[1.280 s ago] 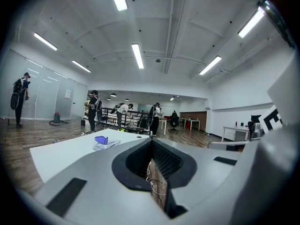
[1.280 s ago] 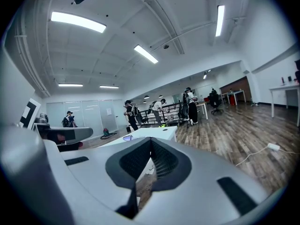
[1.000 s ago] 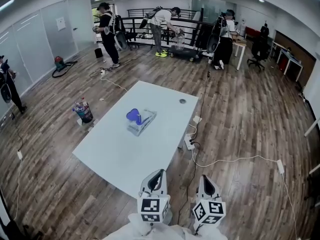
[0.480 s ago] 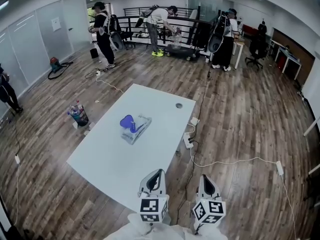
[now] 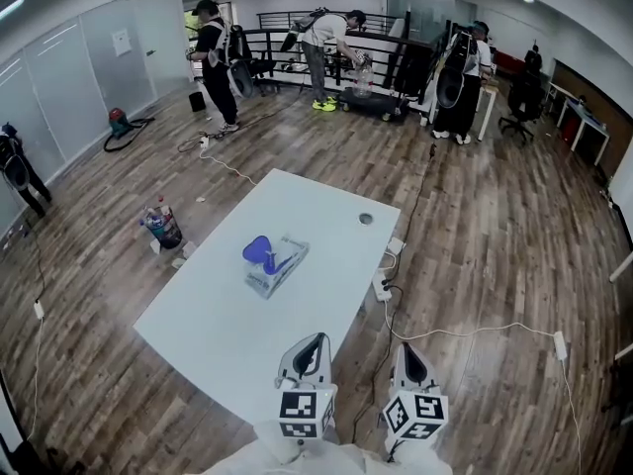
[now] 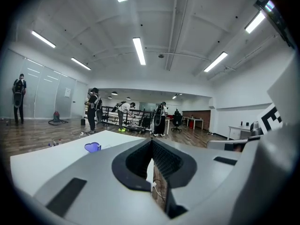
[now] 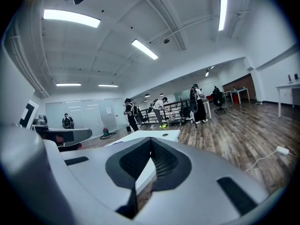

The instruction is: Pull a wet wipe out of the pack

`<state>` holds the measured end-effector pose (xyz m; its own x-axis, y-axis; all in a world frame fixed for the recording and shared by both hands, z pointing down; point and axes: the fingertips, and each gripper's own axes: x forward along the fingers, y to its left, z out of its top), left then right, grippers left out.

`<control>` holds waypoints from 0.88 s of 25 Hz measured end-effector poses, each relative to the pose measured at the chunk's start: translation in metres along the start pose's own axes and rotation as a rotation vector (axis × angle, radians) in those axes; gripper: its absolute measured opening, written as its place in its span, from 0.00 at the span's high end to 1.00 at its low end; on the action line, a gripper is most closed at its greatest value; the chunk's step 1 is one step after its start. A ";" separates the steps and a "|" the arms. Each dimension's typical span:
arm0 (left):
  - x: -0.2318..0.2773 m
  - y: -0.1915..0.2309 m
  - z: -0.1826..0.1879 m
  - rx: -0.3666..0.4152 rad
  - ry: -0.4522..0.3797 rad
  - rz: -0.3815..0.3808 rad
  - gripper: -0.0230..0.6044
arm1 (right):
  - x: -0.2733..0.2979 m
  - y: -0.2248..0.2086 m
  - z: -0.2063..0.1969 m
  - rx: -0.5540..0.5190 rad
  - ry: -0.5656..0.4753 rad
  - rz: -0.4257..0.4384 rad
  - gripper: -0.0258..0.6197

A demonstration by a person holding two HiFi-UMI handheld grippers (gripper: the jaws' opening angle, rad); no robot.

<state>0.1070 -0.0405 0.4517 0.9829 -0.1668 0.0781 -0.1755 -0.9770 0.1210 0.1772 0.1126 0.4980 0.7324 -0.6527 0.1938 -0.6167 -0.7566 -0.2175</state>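
The wet wipe pack (image 5: 275, 265) lies near the middle of the white table (image 5: 218, 325), clear plastic with its blue lid (image 5: 259, 253) flipped up. In the left gripper view the lid (image 6: 93, 147) shows as a small blue shape far ahead on the tabletop. My left gripper (image 5: 315, 340) hangs over the table's near corner, well short of the pack. It is shut and empty, its tips meeting (image 6: 152, 141). My right gripper (image 5: 408, 350) is beside it over the floor, off the table's right edge, also shut on nothing (image 7: 151, 138).
A power strip with white cables (image 5: 382, 287) lies on the wood floor right of the table. A bag of bottles (image 5: 163, 224) stands on the floor to its left. A round grommet (image 5: 366, 219) sits at the table's far corner. Several people stand by the railing at the back.
The table and pack have slid a little lower in the head view, so they are slightly nearer. Both grippers stay shut at the same spot at the picture's bottom.
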 end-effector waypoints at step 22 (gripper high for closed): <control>0.041 0.041 -0.006 -0.049 0.019 0.050 0.95 | 0.061 0.016 0.005 -0.044 0.054 0.046 0.95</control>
<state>0.1399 -0.0862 0.4654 0.9716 -0.2126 0.1042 -0.2276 -0.9597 0.1645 0.2139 0.0608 0.5018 0.6871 -0.6871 0.2359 -0.6623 -0.7259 -0.1853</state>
